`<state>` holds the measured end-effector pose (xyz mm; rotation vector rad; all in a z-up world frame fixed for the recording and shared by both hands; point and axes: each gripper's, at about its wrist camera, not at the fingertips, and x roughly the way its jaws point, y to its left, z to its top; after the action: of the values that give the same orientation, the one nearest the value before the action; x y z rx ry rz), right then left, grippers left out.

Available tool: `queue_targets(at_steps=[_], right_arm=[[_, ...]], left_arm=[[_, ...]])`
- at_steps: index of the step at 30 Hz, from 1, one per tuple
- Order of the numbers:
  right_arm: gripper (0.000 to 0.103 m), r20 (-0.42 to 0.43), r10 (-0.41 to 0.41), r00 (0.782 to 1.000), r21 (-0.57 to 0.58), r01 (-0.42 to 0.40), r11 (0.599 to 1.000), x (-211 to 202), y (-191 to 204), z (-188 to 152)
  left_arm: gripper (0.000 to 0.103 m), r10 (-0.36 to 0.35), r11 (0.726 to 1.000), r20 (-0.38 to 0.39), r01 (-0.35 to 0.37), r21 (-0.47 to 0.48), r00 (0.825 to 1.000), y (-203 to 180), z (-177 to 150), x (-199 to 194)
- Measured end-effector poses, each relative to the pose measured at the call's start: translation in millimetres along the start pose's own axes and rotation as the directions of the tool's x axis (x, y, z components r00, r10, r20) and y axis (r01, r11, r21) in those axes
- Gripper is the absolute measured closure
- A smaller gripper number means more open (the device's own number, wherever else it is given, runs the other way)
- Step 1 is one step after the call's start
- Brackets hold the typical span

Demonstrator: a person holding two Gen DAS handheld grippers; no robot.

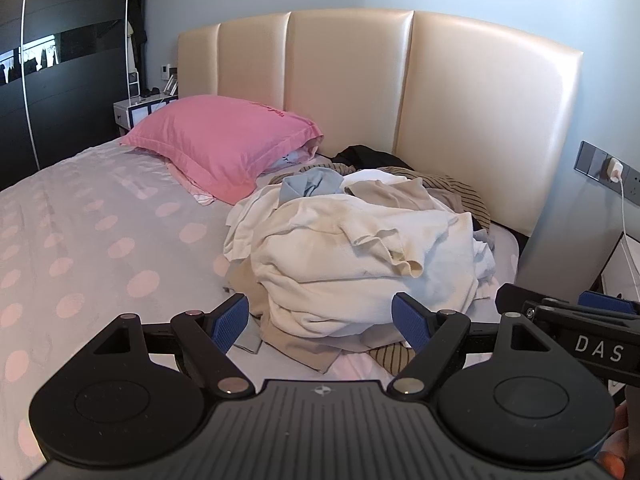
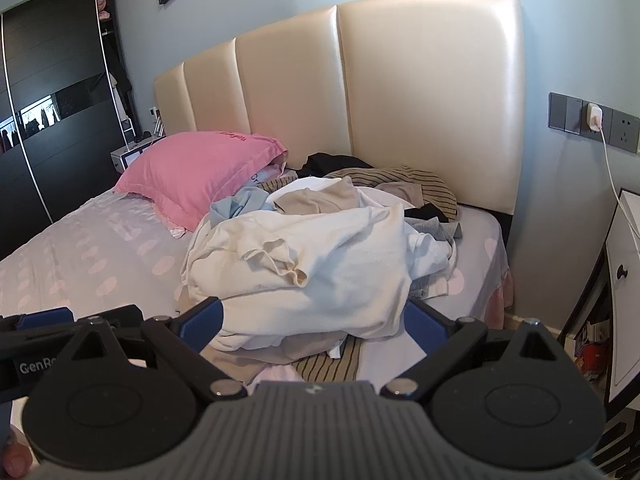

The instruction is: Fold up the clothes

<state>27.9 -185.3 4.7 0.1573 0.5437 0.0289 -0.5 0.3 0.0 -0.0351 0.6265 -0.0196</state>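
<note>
Bedroom walls in pale blue are seen behind a cream padded headboard, with a dark wardrobe at the far left. Below lies a bed under a grey sheet with pink dots, and a pink pillow is propped near the headboard.

Beside the pillow, on the side of the bed nearer a wall socket, a pile of clothes is heaped. A large cream garment is draped over the top, crumpled, with a loose sleeve or hem curled on it. Beneath and behind it, a pale blue piece, a beige piece, a striped piece and something black are seen, all tangled.

No folded garment or neat stack is shown anywhere in view; every piece visible is rumpled, so all of the visible folding is judged to be left. Whether folded items lie outside the frames cannot be told.

No clear direction is given by the heap. Its longer spread is judged to run from the near edge of the bed back toward the headboard. The cream garment's own long axis cannot be made out, since collar and hem are lost in folds.

The left gripper is held just short of the pile's near edge, jaws spread wide, nothing between them. The right gripper is held likewise, wide and empty, close alongside the left.
</note>
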Motion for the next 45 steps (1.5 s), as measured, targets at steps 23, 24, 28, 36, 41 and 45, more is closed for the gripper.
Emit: queue_targets(at_steps=[23, 24, 28, 36, 41, 45], right_arm=[[0.005, -0.004, 0.007, 1.0, 0.007, -0.007, 1.0, -0.8, -1.9, 5.6], [0.005, -0.002, 0.007, 1.0, 0.007, -0.007, 1.0, -1.6, -1.7, 5.3], [0.005, 0.001, 0.009, 1.0, 0.006, -0.009, 1.0, -2.3, -1.4, 5.0], [0.005, 0.004, 0.012, 1.0, 0.004, -0.012, 1.0, -2.6, -0.5, 3.4], [0.005, 0.004, 0.015, 1.0, 0.006, -0.015, 1.0, -1.8, -1.2, 3.7], [0.005, 0.006, 0.014, 1.0, 0.004, -0.014, 1.0, -1.8, 0.5, 1.3]], left_arm=[[0.025, 0.002, 1.0, -0.009, -0.002, -0.001, 1.0, 1.6, -5.7, -1.1], [0.025, 0.002, 1.0, -0.009, -0.002, -0.001, 1.0, 1.3, -5.2, -1.0], [0.025, 0.003, 1.0, -0.012, -0.003, -0.002, 1.0, 1.3, -3.6, 0.0], [0.025, 0.001, 1.0, -0.016, -0.001, -0.005, 1.0, 1.9, -4.5, 0.9], [0.025, -0.001, 1.0, -0.015, 0.0, -0.008, 1.0, 2.2, -4.2, -0.9], [0.025, 0.001, 1.0, -0.015, -0.001, -0.008, 1.0, 1.4, -4.7, -1.1]])
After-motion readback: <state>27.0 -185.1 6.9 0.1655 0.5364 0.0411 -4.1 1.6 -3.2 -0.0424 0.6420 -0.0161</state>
